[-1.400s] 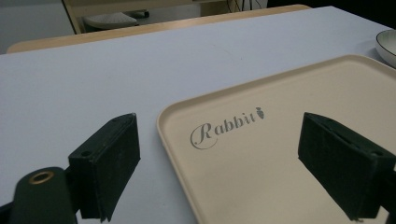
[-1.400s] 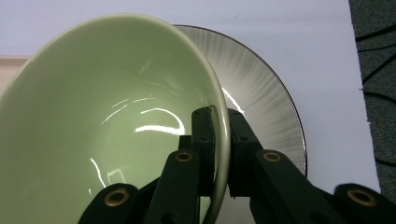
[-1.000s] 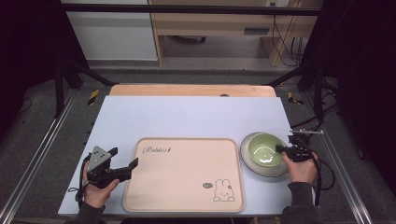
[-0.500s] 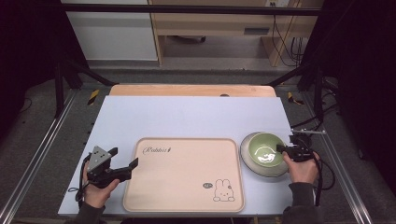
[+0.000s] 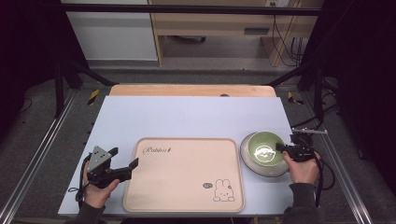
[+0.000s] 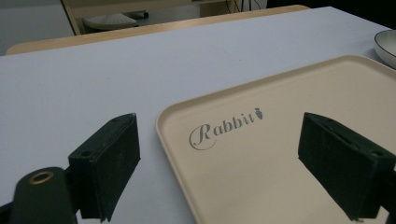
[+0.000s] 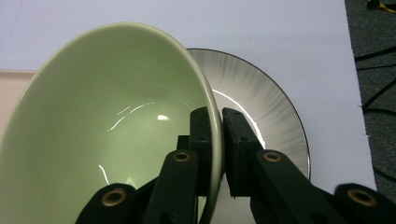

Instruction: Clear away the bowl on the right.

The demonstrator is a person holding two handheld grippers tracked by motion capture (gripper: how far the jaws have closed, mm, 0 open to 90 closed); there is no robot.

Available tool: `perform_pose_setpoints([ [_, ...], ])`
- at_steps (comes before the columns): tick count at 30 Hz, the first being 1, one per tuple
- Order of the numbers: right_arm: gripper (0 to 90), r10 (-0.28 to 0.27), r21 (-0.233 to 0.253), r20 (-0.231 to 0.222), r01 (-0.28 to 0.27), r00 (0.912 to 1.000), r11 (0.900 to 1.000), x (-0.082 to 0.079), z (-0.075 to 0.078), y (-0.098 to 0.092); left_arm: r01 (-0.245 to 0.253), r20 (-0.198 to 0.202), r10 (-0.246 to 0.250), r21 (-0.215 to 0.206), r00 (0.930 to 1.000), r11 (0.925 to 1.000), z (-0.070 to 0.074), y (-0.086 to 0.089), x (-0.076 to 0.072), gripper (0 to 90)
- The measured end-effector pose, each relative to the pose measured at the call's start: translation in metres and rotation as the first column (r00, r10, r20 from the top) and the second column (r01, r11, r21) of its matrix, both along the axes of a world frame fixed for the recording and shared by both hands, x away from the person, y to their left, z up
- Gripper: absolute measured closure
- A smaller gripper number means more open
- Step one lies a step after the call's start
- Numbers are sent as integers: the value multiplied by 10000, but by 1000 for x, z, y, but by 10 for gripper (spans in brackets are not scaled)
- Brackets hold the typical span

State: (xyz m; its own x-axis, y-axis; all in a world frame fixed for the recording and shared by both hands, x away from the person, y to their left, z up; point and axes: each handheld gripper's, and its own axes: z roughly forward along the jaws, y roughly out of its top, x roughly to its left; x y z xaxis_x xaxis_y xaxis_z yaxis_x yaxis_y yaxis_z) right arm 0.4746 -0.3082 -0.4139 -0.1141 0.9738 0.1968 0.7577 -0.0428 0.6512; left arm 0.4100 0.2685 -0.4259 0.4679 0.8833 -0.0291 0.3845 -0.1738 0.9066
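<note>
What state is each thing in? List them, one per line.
Pale green ceramic bowl: empty, rim pinched by the right gripper, on the plate.
Grey ribbed round plate: under the bowl.
Beige rectangular rabbit-print tray: flat, empty.
Left gripper: open, straddling the tray's edge.
Right gripper: shut on the bowl's rim.

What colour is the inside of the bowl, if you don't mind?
Pale glossy green bowl, clearest in the right gripper view.

Green bowl [image 7: 116, 126] is running off right gripper view's left & bottom edges, hiding much of the plate [image 7: 261, 102]. Tray [image 6: 289, 154] is getting cut off bottom/right in left gripper view.
</note>
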Motion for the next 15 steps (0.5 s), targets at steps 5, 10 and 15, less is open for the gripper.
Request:
perform_pose_setpoints([
  [5,832,144,7,111,-144,9998,9999,-1,2,1,9,-3,-9,15,10000,10000,0,0,0,127],
  [10,832,248,-16,251,-247,9994,9997,-2,5,3,21,4,-21,20,10000,10000,0,0,0,127],
  [15,832,293,22,230,-294,9993,9996,-3,7,6,21,6,-21,2,10000,10000,0,0,0,127],
])
